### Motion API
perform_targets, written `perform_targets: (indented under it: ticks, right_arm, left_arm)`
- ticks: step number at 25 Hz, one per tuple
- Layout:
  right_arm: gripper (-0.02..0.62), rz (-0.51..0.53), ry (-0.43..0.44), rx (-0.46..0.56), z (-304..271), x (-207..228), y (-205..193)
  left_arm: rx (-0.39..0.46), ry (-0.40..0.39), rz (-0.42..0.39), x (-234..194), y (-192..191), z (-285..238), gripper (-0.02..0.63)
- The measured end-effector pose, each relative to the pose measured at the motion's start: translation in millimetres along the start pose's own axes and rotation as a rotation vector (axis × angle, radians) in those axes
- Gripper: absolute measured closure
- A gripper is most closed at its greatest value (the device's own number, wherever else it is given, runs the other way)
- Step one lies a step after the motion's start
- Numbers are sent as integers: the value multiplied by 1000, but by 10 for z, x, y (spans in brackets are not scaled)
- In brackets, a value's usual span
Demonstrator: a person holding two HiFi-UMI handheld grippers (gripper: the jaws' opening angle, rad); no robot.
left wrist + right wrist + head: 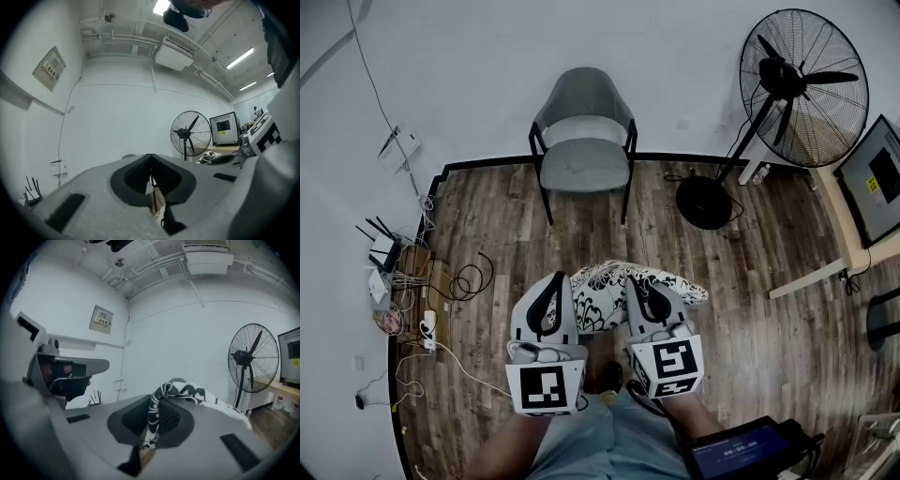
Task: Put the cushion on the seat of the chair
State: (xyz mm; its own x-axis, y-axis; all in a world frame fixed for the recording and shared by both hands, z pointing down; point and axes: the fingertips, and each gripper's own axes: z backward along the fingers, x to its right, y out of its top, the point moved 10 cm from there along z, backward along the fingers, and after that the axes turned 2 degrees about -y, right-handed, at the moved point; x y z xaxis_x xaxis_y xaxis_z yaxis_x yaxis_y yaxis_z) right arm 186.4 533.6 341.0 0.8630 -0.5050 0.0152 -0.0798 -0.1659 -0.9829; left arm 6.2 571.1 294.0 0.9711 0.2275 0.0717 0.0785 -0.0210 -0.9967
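Observation:
The black-and-white patterned cushion hangs above the wood floor, between my two grippers and close to my body. My right gripper is shut on a fold of the cushion, and the fabric bulges out past its jaws. My left gripper is shut too, with a thin sliver of the cushion's left edge pinched between its pads. The grey chair stands against the far wall, straight ahead and well beyond the cushion. Its seat is bare.
A big standing fan stands at the right with its round base on the floor near the chair. A desk with a monitor fills the right edge. Routers, a power strip and loose cables lie along the left wall.

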Motion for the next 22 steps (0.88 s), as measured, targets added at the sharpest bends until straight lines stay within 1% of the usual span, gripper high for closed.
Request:
perform_targets:
  ticks: [7,13,15,18,22]
  right_arm:
    - [583,-2,7,-7,-4,59,-31]
    - [581,-28,10,-7,-84,167,-30]
    - [581,-28,13,-11,-150,191,-36]
    - [581,-29,12,-22,-329,225,-28]
    - [581,-30,7,-44,-715,264,-27]
  left_arm:
    - [-9,7,2,38,-23,-30,597]
    - [-18,37,-11,10,-81,-63,597]
    - [-33,47,3,-10,-103,-95,597]
    - [-44,57,12,-117,-126,-210,597]
    - [-61,65,16,-392,-203,-498,597]
